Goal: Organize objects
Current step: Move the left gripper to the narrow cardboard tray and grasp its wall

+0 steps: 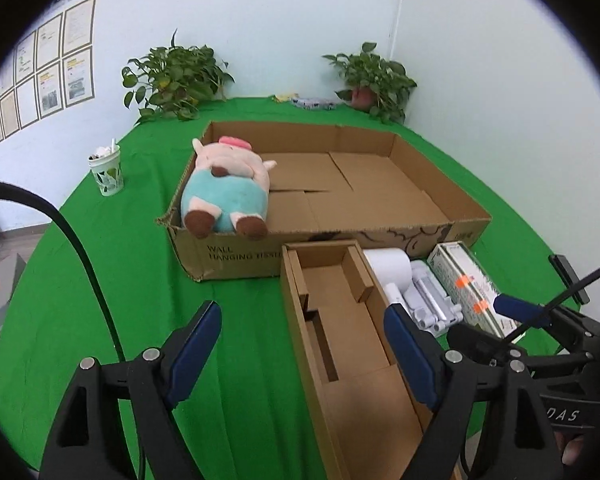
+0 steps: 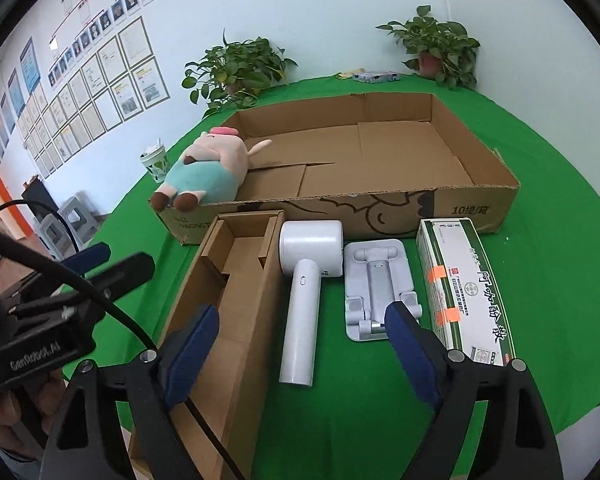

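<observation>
White hair dryer (image 2: 300, 300) lies btwn right gripper (image 2: 302, 340) jaws, untouched.

Each hand-held gripper (image 2: 302, 330) is black plastic with blue finger pads (image 2: 192, 344) and silver screws (image 2: 148, 356). The left hand-held gripper (image 1: 302, 330) trails a black cable (image 1: 80, 252). White lettering marks the bodies.

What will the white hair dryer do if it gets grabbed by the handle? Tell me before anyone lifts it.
The white hair dryer has a bulky round head on a slimmer handle, so it would probably tip head-down. Its smooth, rounded plastic shell looks slippery and may twist between the jaws. It looks rigid, so it should not sag.
</observation>
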Motion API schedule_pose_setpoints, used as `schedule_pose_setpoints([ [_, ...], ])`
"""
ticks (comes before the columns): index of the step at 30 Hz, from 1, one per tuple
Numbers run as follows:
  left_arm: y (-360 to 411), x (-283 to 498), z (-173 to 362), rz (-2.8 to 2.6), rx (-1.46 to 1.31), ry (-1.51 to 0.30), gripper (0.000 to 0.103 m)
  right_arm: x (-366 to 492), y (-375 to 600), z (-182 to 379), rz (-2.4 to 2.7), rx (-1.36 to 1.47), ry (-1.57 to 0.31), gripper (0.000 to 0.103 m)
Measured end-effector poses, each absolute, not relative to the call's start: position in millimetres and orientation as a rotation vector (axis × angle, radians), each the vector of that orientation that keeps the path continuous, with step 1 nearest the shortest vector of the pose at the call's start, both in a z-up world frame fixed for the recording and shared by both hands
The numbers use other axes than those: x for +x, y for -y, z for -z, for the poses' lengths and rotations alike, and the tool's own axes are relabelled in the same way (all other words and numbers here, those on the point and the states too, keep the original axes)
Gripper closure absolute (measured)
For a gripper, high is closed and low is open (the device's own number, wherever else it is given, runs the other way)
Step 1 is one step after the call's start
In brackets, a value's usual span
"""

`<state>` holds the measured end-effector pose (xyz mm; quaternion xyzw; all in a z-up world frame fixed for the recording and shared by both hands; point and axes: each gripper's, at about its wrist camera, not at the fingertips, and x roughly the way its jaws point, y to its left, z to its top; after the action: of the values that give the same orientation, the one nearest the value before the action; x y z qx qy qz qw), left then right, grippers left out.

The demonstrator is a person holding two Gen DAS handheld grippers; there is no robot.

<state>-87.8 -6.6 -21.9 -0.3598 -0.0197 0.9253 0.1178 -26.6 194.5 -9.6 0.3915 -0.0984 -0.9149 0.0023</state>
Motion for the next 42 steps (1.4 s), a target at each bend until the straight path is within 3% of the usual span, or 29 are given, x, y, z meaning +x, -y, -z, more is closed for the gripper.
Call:
schedule_pose_setpoints([
  [13,8.7,-79.2,32.1,-2.753,-1.001,0.179,0.02,-45.5,-197.4,20.5,2.876,1.229,0.149,0.019],
  [28,9.2,-113.5,60.6,-2.606,-1.184,0.249,0.021,-49.5,-204.9,49.7,2.664,1.29,0.315,0.022],
  [31,10.5,-118.9,65.9,-2.58,-1.199,0.258,0.027,-51.8,-198.5,50.6,2.657,1.299,0.304,0.03],
  [38,4.9,-117.1,77.3,-2.501,-1.244,0.223,0.056,-61.7,-184.0,54.1,2.653,1.3,0.239,0.046],
  [42,-1.7,-111.1,75.3,-2.51,-1.233,0.186,0.059,-64.3,-180.7,53.6,2.656,1.292,0.207,0.049],
])
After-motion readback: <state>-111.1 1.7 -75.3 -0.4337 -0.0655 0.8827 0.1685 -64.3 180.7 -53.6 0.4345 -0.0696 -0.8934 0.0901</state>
